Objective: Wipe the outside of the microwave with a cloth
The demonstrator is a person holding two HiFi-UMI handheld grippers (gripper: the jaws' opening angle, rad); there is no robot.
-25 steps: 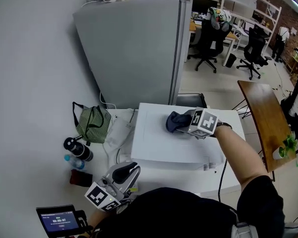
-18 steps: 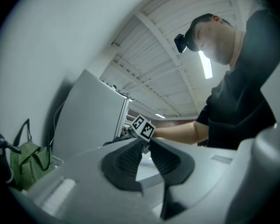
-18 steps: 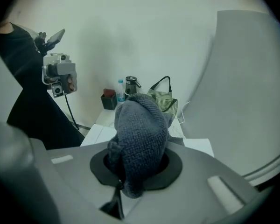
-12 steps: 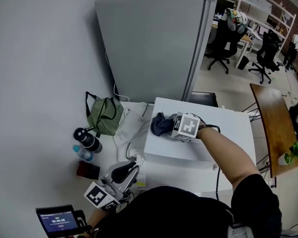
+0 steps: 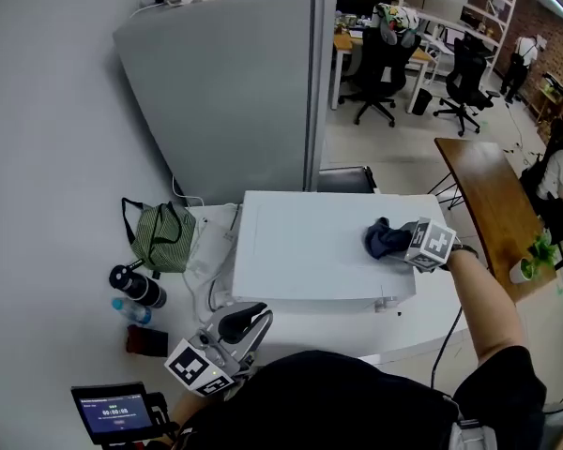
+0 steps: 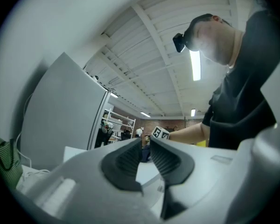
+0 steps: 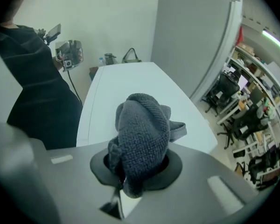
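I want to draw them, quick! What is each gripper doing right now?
Left gripper: closed, holding nothing.
Right gripper: closed on the grey cloth.

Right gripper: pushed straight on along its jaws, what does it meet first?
The right gripper, shut on the cloth, points along the microwave top, which looks bare to its far edge. Beyond that edge the green bag by the wall looks roughly in line; depth is unclear.

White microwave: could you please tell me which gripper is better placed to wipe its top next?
Right. The right gripper is shut on the dark grey knitted cloth on the white microwave's top; the left gripper is shut, empty, back near the person's body.
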